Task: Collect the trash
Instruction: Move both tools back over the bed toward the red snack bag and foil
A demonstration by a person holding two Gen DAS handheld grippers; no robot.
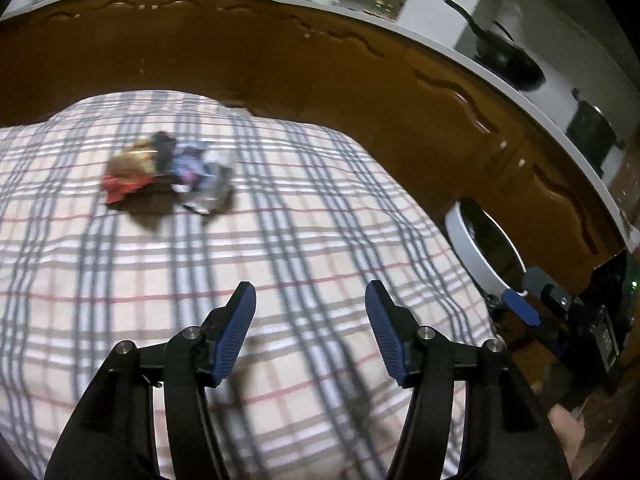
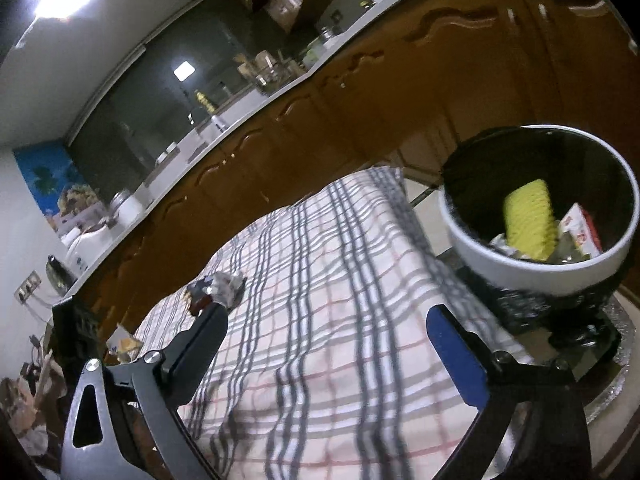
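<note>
A heap of crumpled wrappers [image 1: 168, 172], red, gold, dark and silver, lies on the checked cloth [image 1: 280, 240], blurred in the left wrist view. My left gripper [image 1: 310, 300] hovers over the cloth well short of the heap, open, nothing between its blue pads. The same heap [image 2: 218, 290] shows small and far beyond my right gripper [image 2: 326, 322], which stands wide open and empty. A white bin with a black liner [image 2: 538, 272] stands at the cloth's right end; a yellow packet [image 2: 528, 218] and a red-and-white carton [image 2: 582, 230] lie inside.
Brown cabinet doors [image 1: 320, 80] under a white counter run behind the table. A black pan [image 1: 508, 60] and a pot [image 1: 592, 128] stand on the counter. The bin [image 1: 484, 248] and my right gripper [image 1: 524, 308] appear at the right edge of the left wrist view.
</note>
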